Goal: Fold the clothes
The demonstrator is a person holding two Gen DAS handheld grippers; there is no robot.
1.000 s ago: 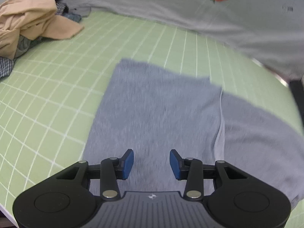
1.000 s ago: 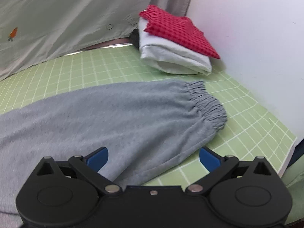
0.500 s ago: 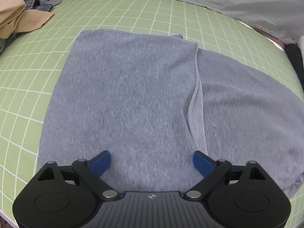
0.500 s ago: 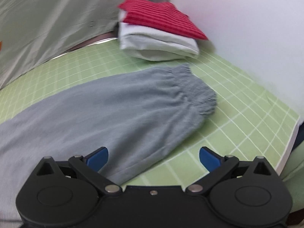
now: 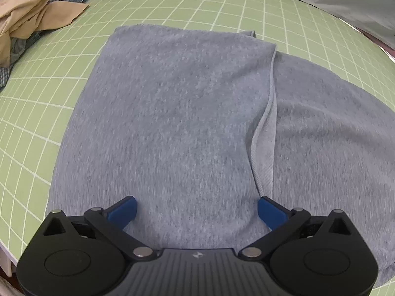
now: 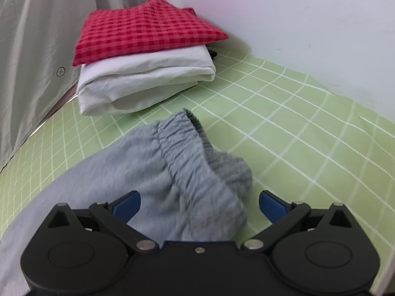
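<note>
Grey sweatpants (image 5: 177, 113) lie on the green grid mat, one end folded over with its hem edge (image 5: 265, 123) running down the middle. My left gripper (image 5: 196, 212) is open, low over the folded part near its front edge. In the right wrist view the elastic waistband (image 6: 195, 148) of the sweatpants (image 6: 138, 172) is bunched and lies between the blue fingers of my right gripper (image 6: 198, 204), which is open and close above it.
A pile of unfolded tan and dark clothes (image 5: 29, 22) sits at the mat's far left. A folded stack, red checked cloth (image 6: 145, 32) on white cloth (image 6: 145, 81), stands against the white wall (image 6: 308, 24). A grey sheet (image 6: 37, 49) hangs behind. The mat's front edge (image 5: 5, 254) is close.
My left gripper opened wide and dropped closer to the folded sweatpants. My right gripper moved forward and down toward the waistband, which now sits between its fingers.
</note>
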